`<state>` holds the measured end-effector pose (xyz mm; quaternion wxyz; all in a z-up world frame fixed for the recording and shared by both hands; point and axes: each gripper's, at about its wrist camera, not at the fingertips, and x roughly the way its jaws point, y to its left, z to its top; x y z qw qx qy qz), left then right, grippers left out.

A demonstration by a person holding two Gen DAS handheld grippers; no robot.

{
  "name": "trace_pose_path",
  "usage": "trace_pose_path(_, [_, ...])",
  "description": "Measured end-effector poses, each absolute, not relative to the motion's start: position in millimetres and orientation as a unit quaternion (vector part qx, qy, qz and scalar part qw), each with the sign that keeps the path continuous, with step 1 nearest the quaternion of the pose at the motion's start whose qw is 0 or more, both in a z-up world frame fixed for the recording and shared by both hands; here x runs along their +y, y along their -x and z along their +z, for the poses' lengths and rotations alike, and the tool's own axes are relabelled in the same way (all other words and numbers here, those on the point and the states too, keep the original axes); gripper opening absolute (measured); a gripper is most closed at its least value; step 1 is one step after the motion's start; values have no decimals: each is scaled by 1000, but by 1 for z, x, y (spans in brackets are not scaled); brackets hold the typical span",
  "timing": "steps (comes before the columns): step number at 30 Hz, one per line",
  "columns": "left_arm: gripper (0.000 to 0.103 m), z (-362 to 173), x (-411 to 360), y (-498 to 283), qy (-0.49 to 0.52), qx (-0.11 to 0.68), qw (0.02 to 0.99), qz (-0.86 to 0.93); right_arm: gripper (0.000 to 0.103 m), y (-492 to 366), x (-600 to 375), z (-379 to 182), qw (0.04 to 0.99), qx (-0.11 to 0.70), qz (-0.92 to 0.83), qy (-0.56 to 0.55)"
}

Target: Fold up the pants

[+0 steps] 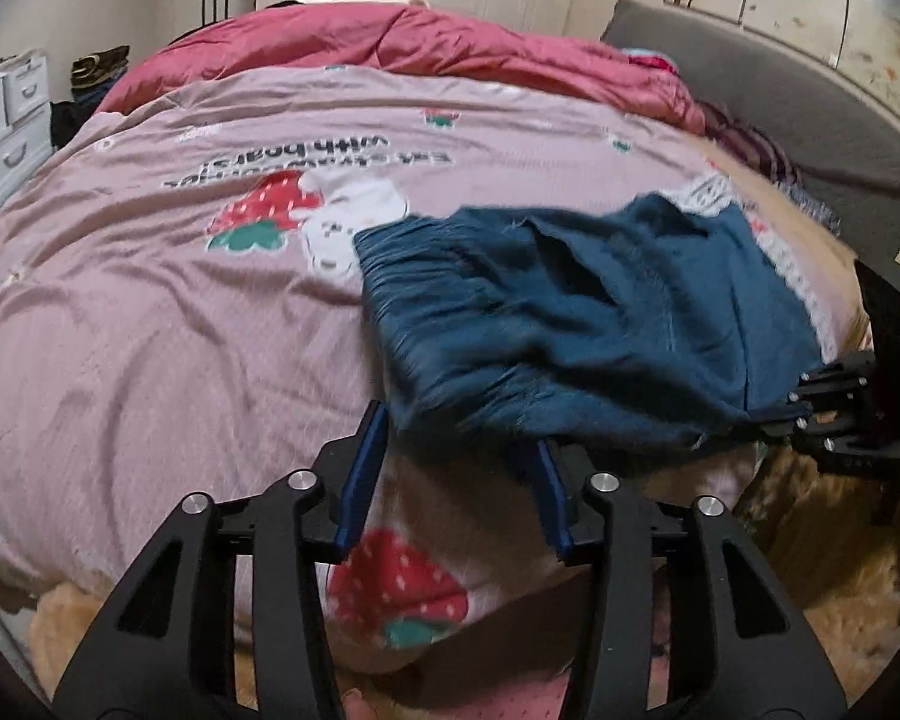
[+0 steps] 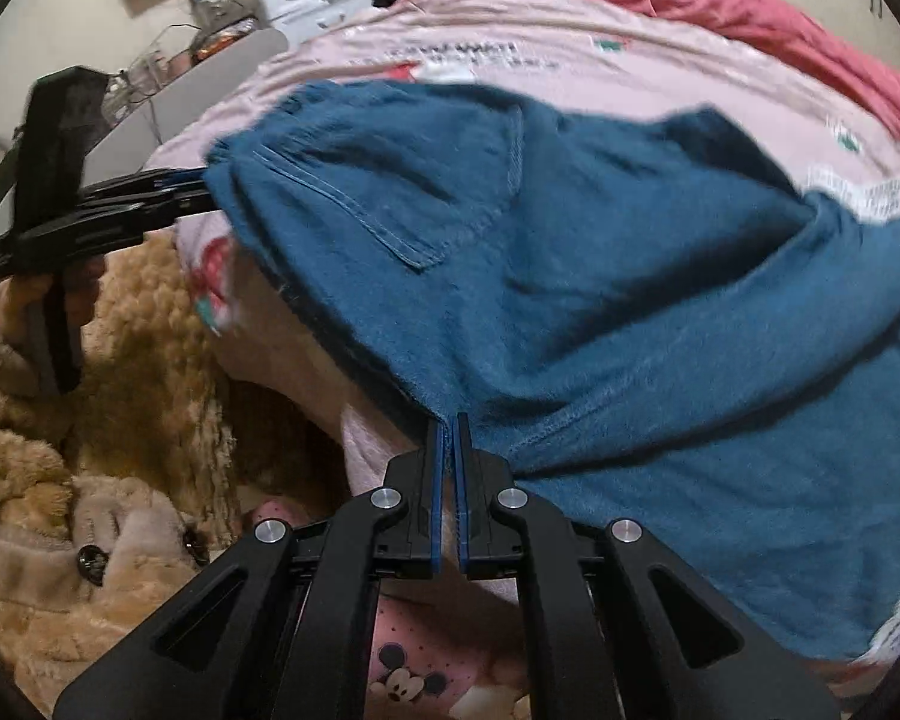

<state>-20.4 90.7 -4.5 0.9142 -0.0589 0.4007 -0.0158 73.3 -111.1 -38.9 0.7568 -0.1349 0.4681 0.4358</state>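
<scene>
Now the right tongs (image 2: 448, 420) pinch the blue pants (image 2: 600, 276) by their near edge while the left tongs (image 1: 459, 438) stand apart, their grip seemingly released, so smoothing the fold likely comes next.

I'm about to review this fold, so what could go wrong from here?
The left gripper stands open at the edge of the blue pants, so that side may sag or slide off the bed's edge. The right gripper pinches only a thin hem, which might slip. The pants lie bunched on the pink quilt, so creases could get folded in.
</scene>
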Motion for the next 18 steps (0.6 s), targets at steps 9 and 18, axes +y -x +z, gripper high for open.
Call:
trace_pose_path(9, [39, 35, 104, 50, 78, 372, 925, 9, 10, -70, -114, -40, 753, 467, 446, 126])
trace_pose_path(18, [39, 18, 39, -18, 35, 411, 908, -72, 20, -71, -137, -11, 775, 443, 447, 60])
